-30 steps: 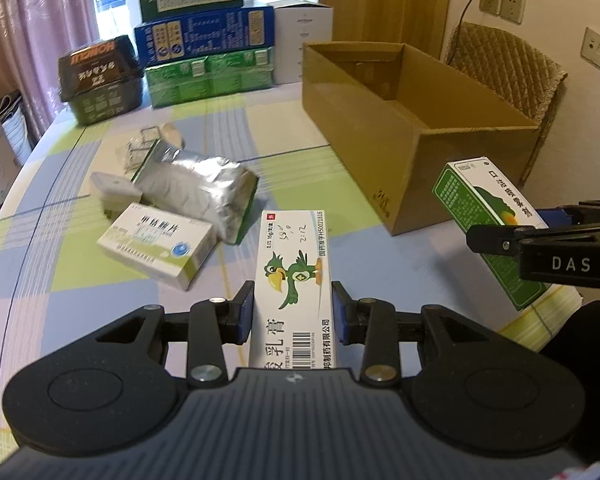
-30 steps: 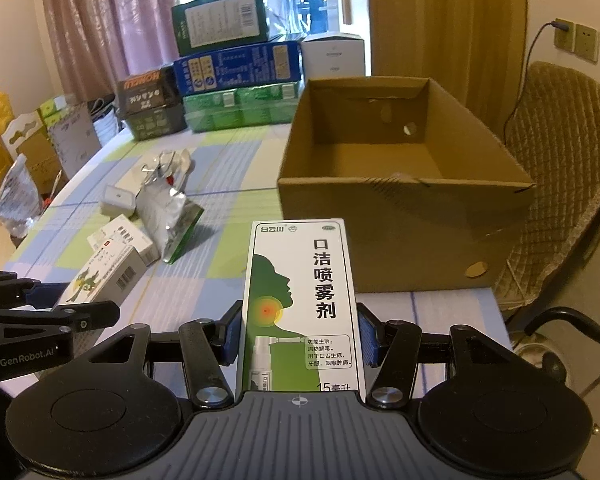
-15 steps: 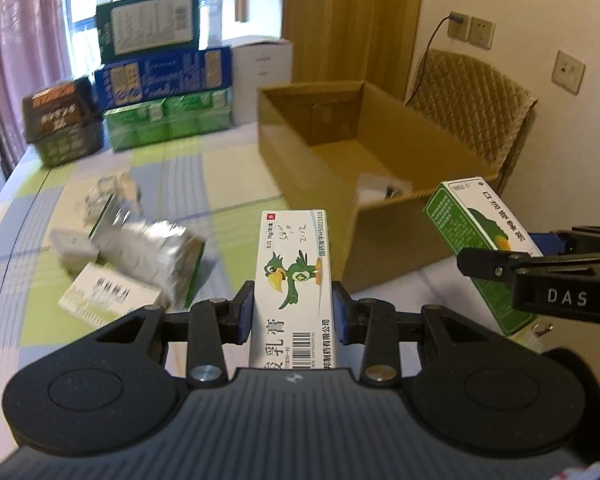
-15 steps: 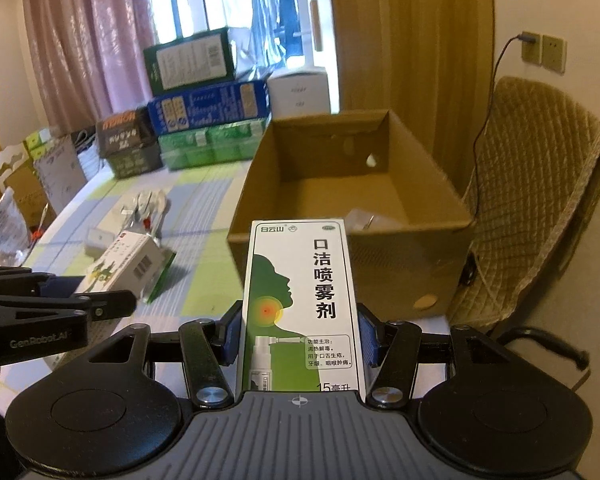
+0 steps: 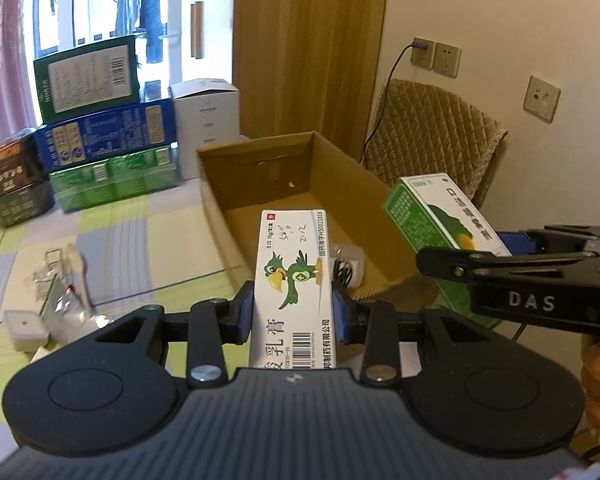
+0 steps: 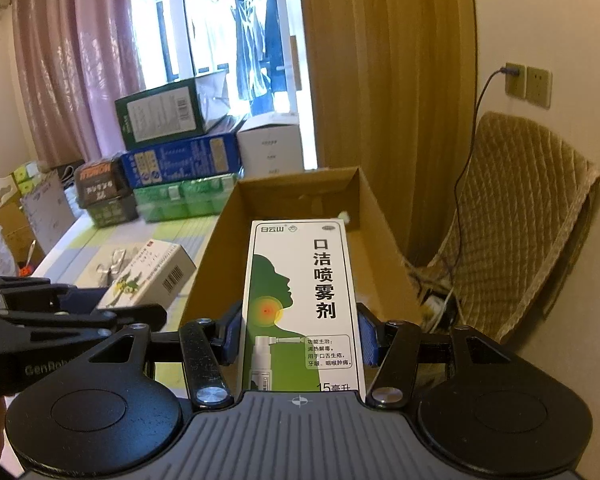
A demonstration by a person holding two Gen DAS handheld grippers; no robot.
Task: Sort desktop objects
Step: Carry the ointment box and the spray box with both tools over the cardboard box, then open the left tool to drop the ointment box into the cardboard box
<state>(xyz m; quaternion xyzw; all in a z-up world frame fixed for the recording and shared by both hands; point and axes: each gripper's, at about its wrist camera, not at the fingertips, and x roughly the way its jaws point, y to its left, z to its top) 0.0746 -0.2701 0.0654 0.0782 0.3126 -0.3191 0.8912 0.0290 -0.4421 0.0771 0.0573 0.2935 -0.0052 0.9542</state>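
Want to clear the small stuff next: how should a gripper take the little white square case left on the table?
Take the white square case across two opposite flat sides, coming down from above: it lies flat and low on the table, and crinkled wrappers crowd its far right side.

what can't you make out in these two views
- Cardboard box floor, right wrist view: mostly hidden behind the spray box.
- Small item in the cardboard box, left wrist view: half behind the ointment box.
- Clear packets on the table, left wrist view: blurred.
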